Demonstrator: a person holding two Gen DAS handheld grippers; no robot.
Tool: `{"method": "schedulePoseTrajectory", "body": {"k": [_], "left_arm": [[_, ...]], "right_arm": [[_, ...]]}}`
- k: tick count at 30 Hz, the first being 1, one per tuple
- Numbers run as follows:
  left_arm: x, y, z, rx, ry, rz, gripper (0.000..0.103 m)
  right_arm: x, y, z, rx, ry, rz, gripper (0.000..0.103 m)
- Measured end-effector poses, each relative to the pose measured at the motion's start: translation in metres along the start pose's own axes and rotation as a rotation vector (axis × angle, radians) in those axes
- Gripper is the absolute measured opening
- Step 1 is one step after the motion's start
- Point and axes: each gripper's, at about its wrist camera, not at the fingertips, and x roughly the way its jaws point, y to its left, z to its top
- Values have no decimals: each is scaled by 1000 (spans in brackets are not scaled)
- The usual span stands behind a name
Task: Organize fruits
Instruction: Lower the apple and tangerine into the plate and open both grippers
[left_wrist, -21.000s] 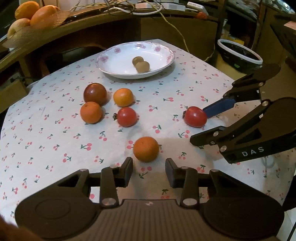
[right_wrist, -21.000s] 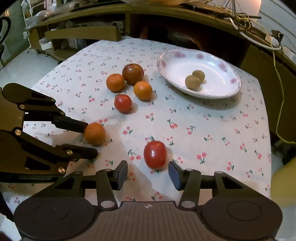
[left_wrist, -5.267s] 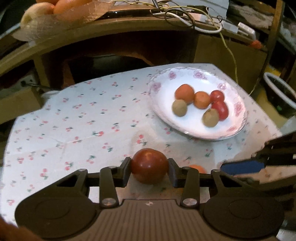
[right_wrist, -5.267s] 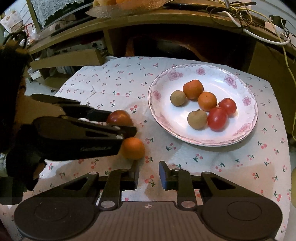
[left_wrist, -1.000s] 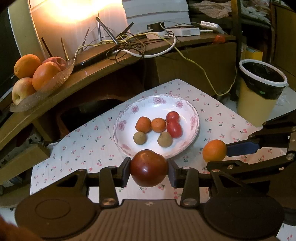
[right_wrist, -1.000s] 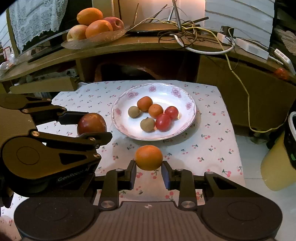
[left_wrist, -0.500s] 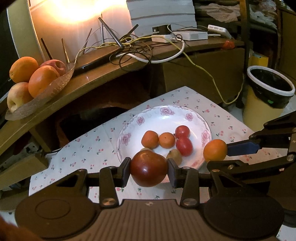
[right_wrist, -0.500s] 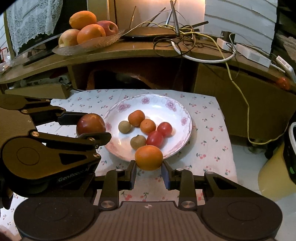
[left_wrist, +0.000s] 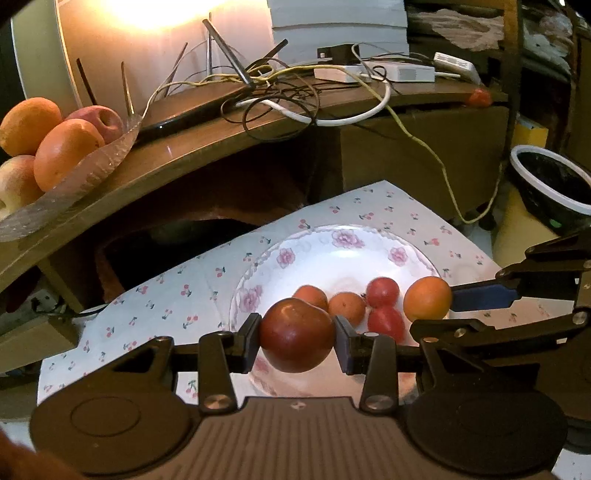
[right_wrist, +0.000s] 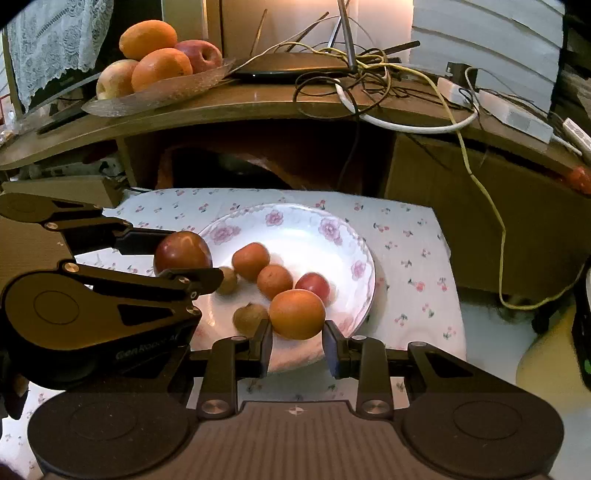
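Observation:
My left gripper (left_wrist: 297, 338) is shut on a dark red tomato (left_wrist: 296, 334) and holds it over the near left rim of the white flowered plate (left_wrist: 317, 247). My right gripper (right_wrist: 297, 343) is shut on an orange (right_wrist: 297, 314), held over the plate's (right_wrist: 295, 225) near side. In the left wrist view the orange (left_wrist: 427, 298) shows at the right. In the right wrist view the tomato (right_wrist: 182, 253) shows at the left. Inside the plate lie two small oranges (right_wrist: 251, 260), red tomatoes (right_wrist: 313, 284) and two brown kiwis (right_wrist: 250, 315).
The plate stands on a cherry-print tablecloth (right_wrist: 410, 236). Behind it is a wooden desk (right_wrist: 258, 103) with tangled cables and a glass dish of apples and oranges (right_wrist: 155, 66). A bin (left_wrist: 550, 184) stands on the floor to the right.
Both grippers have moved forward and lower toward the plate with their fruit still held. The plate now sits directly beneath both fruits.

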Motion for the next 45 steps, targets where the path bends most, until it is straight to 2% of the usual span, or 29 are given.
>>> {"method": "schedulePoseTrajectory", "body": {"k": [9,17,21,34,38,45], "left_arm": [[25,13,8,-45,20,-6,45],[46,26,10,-72,27,7,45],[49,31,12,-90,20,-7,45],[43,24,16,-89,23,-41,47],[35,19,18,-65,-3,-9,54],[20,20,22,-93,-26,-14,59]], "right_arm": [[27,-6,17,-35,-14,-2,33],[52,-5,25,-78,-30,25,34],[58,-11,32,-49,-32,69,31],[46,-14,32,-91,-46,42,36],[38,-19,30,-87,-49,29,36],[22,-22,33,-64,-71,27,37]]}}
